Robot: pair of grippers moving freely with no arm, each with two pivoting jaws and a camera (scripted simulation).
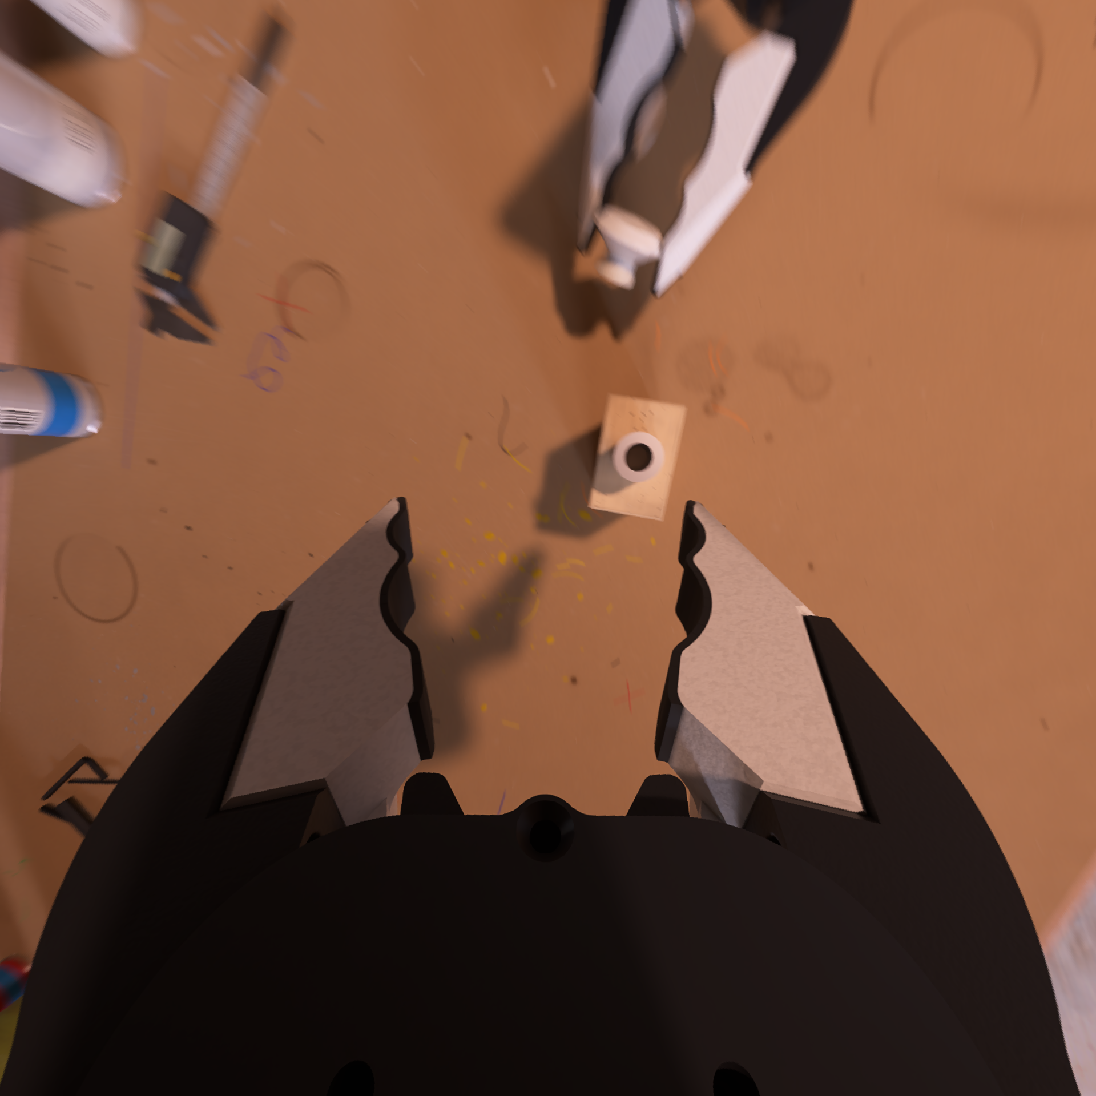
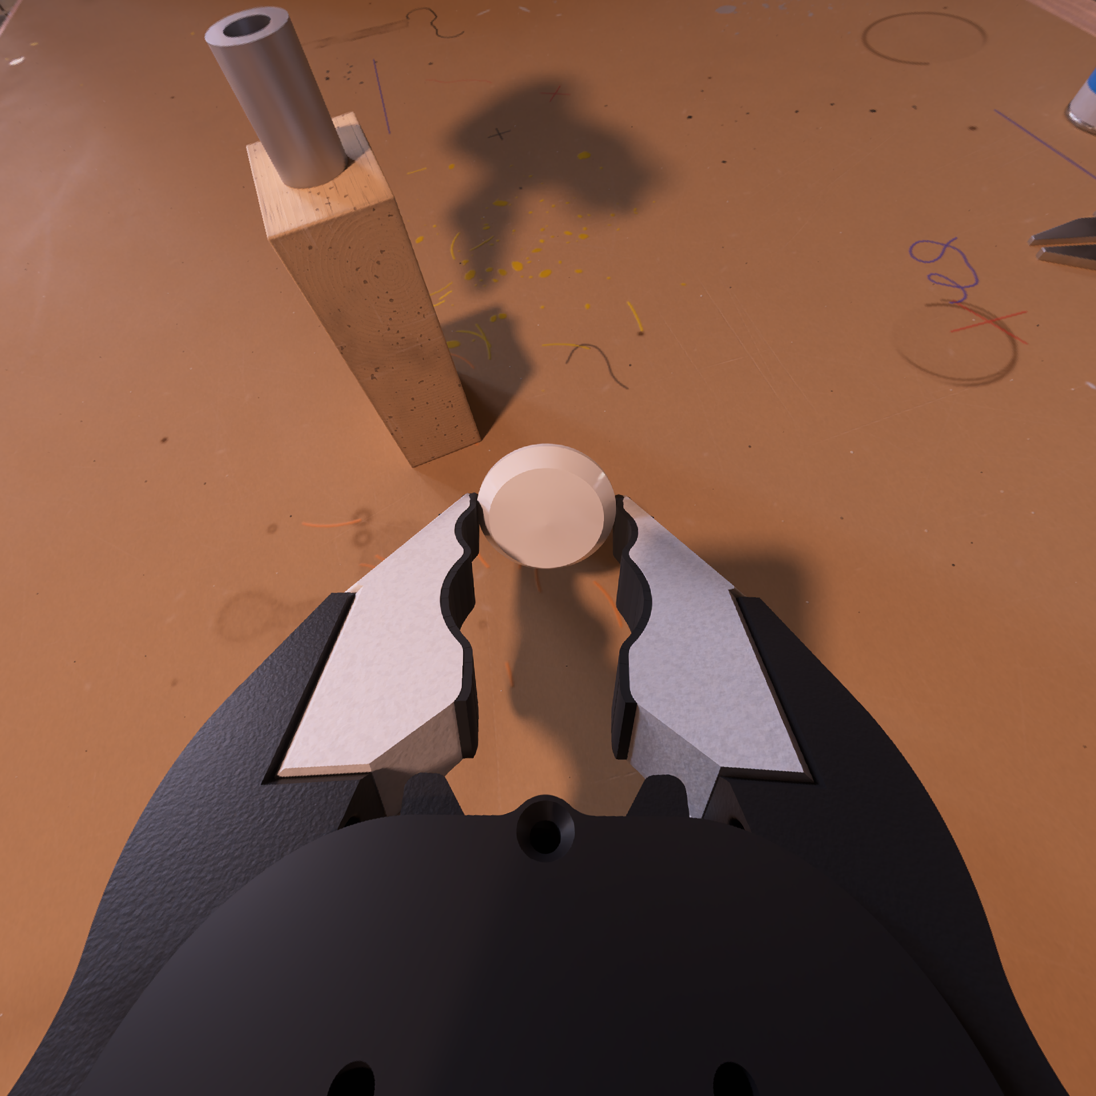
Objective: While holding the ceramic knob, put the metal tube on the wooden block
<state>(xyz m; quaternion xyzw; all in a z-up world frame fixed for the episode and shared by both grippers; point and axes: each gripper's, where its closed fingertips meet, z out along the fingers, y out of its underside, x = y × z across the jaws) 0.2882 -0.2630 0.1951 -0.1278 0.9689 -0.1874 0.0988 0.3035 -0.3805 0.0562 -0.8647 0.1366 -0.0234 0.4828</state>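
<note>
The grey metal tube [image 2: 279, 98] stands upright on top of the tall wooden block [image 2: 362, 296], which stands on end on the brown table. In the left wrist view I look down on the tube [image 1: 636, 459] and block [image 1: 664, 427] from above. My left gripper [image 1: 544, 504] is open and empty, high above the table, just short of the block. My right gripper [image 2: 544, 504] is shut on the cream ceramic knob [image 2: 545, 510], held at its fingertips near the block's base. The right gripper [image 1: 628, 273] with the knob [image 1: 625, 249] also shows in the left wrist view.
White tubes [image 1: 53, 136], a blue-banded tube [image 1: 53, 403] and a dark tool with a spring [image 1: 178, 249] lie at the left in the left wrist view. A blue-and-white tube end [image 2: 1085, 107] and grey metal tips [image 2: 1067, 246] show at the right edge in the right wrist view.
</note>
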